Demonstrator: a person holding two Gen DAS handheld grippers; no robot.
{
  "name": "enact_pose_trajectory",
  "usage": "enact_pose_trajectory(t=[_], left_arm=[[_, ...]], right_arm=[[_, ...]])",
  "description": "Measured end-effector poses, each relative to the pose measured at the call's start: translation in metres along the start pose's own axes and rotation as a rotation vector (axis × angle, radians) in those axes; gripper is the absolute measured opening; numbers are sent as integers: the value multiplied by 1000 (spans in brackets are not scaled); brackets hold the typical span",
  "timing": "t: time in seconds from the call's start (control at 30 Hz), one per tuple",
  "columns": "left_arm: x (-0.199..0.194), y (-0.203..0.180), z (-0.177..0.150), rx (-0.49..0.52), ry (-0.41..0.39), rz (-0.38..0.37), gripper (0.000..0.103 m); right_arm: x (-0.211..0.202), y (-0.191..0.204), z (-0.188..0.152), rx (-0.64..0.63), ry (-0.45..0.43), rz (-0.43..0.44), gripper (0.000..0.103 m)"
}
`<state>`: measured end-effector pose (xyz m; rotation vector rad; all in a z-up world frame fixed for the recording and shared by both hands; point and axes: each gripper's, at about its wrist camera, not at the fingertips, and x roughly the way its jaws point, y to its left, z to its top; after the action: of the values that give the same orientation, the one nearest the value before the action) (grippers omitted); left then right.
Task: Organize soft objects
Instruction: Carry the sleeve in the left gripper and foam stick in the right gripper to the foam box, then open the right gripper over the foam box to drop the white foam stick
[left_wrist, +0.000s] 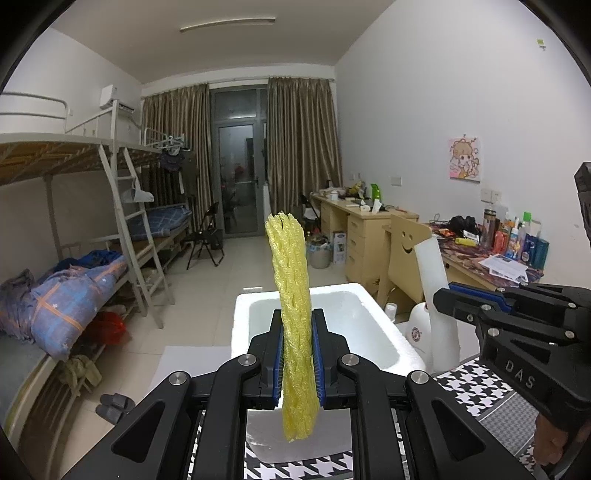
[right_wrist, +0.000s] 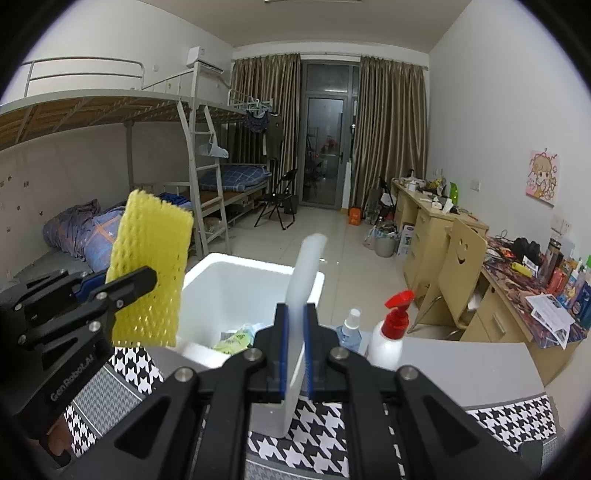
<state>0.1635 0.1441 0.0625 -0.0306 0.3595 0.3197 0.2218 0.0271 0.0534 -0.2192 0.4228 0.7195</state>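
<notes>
my left gripper (left_wrist: 298, 363) is clamped on a yellow foam net (left_wrist: 293, 314), the pads pinching it near its lower third so most of it stands upright above the jaws and a short tail hangs below. my right gripper (right_wrist: 295, 354) is squeezed nearly shut on a thin white foam sheet (right_wrist: 304, 273), which also stands up edge-on between the pads. both pieces are held in the air just on my side of the white foam box (right_wrist: 236, 273), which sits open on the houndstooth cloth (right_wrist: 369, 450) and already has something greenish at the bottom (i can't tell what it is).

as i read it, the step in hand is getting these two soft pieces into the box. to do it well i'd bring one hand over the opening at a time, so the grippers don't crowd each other above the rim. the net is floppy and tall, so i'd tip it forward and lower it until its tail is well inside before letting go. the sheet is stiffer; i'd slide it down along an inner wall so it lies flat against it. the pump bottle (right_wrist: 388, 339) and the small spray bottle (right_wrist: 351, 332) stand just beside the box on the right, so the right hand should keep clear of them.
</notes>
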Motion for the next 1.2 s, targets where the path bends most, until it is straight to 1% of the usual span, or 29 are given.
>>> enact_pose_trajectory(t=[0.37,0.77,1.2], left_arm=[[10,10,1,-27,16,44,14],[12,22,4,-54,22,90,14],[15,29,6,-72,35,83,14]], right_arm=[[21,3,4,-4,25,16,9],[42,11,13,-17,49,44,9],[78,17,16,-3,133,101,9]])
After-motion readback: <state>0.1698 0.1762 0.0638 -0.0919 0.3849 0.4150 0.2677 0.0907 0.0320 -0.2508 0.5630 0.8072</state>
